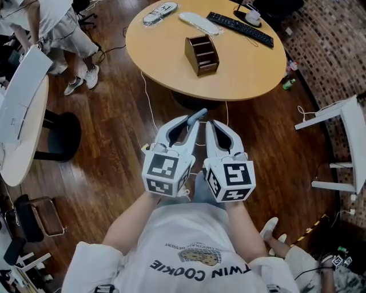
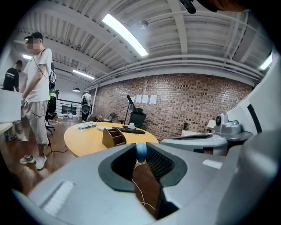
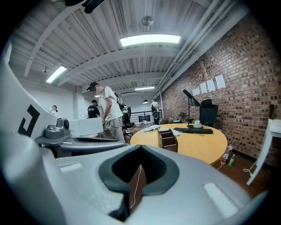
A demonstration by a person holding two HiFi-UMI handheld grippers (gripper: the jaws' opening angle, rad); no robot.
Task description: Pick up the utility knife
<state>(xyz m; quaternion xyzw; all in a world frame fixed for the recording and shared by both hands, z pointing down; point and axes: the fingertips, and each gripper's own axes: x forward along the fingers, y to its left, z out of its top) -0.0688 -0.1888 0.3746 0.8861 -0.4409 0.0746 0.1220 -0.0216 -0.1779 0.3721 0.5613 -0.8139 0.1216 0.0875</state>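
My left gripper (image 1: 193, 122) is shut on a small blue-grey thing, the utility knife (image 1: 198, 116); its rounded end sticks out past the fingertips. In the left gripper view that blue end (image 2: 140, 152) sits pinched between the dark ribbed pads (image 2: 159, 161) of the left gripper (image 2: 139, 154). The rest of the knife is hidden. My right gripper (image 1: 210, 126) is held close beside the left one at chest height, over the wooden floor. The right gripper (image 3: 140, 148) has its jaws together with nothing between them.
Ahead stands a round wooden table (image 1: 171, 57) with a brown desk organizer (image 1: 202, 54), a black keyboard (image 1: 239, 28) and a cup (image 1: 253, 16). A cable (image 1: 150, 103) trails on the floor. A person (image 1: 57, 28) stands far left, by a white table (image 1: 20, 114); white furniture (image 1: 349, 143) stands right.
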